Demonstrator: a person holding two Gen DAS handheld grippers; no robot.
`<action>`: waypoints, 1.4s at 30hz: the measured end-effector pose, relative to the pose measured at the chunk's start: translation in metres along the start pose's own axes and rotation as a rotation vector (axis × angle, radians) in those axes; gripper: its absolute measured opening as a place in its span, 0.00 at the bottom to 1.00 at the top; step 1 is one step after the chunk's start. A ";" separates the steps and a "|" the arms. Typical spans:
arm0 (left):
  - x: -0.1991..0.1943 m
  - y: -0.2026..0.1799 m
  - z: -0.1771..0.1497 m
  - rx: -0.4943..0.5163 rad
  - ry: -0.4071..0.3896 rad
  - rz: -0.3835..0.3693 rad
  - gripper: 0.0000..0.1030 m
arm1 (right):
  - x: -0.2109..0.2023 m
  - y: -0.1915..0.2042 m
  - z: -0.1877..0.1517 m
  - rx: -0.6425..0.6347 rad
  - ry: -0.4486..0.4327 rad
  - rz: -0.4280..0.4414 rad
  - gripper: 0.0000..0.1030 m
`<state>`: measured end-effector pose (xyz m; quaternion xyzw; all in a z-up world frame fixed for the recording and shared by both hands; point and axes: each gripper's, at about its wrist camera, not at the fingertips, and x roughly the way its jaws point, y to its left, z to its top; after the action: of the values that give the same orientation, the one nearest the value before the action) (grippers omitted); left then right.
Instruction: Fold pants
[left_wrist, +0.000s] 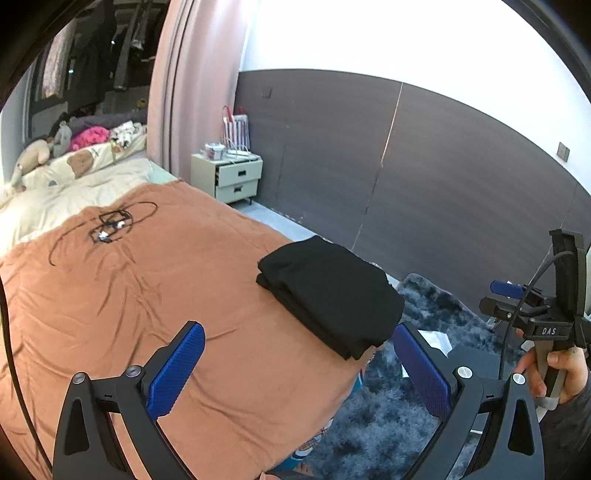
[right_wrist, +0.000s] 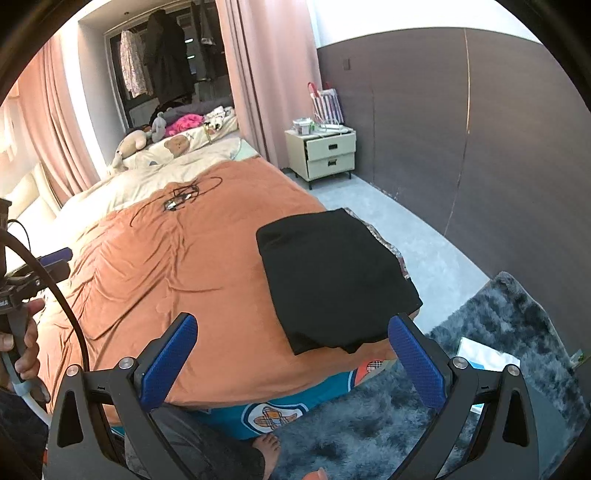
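the black pants (left_wrist: 328, 295) lie folded in a pile at the corner of the orange bed (left_wrist: 147, 295). both claws, left claw (left_wrist: 299, 365) and right claw (right_wrist: 293, 360), hang wide apart, grabbing nothing. only the right view shows a bare foot (right_wrist: 267, 448) on the gray rug (right_wrist: 369, 435).

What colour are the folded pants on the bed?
Plain black folded pants, clearest in the right wrist view.

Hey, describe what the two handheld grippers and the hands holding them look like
Both the left gripper and right gripper have black angular frames, silver pivot bolts and blue textured finger pads. The right one, seen from the left camera, carries white DAS lettering and a black cable. The bare right hand shows a dark sleeve.
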<state>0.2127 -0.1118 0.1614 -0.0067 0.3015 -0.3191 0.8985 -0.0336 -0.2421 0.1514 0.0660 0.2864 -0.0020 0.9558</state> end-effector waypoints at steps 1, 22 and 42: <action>-0.008 0.000 -0.003 0.001 -0.012 0.006 1.00 | -0.004 0.001 -0.003 0.000 -0.007 -0.003 1.00; -0.127 0.001 -0.070 0.019 -0.167 0.079 1.00 | -0.067 0.043 -0.071 -0.058 -0.122 0.008 1.00; -0.208 -0.004 -0.154 -0.015 -0.287 0.233 1.00 | -0.090 0.071 -0.151 -0.092 -0.221 0.076 1.00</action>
<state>-0.0020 0.0333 0.1480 -0.0237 0.1713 -0.2065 0.9630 -0.1882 -0.1554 0.0851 0.0324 0.1762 0.0400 0.9830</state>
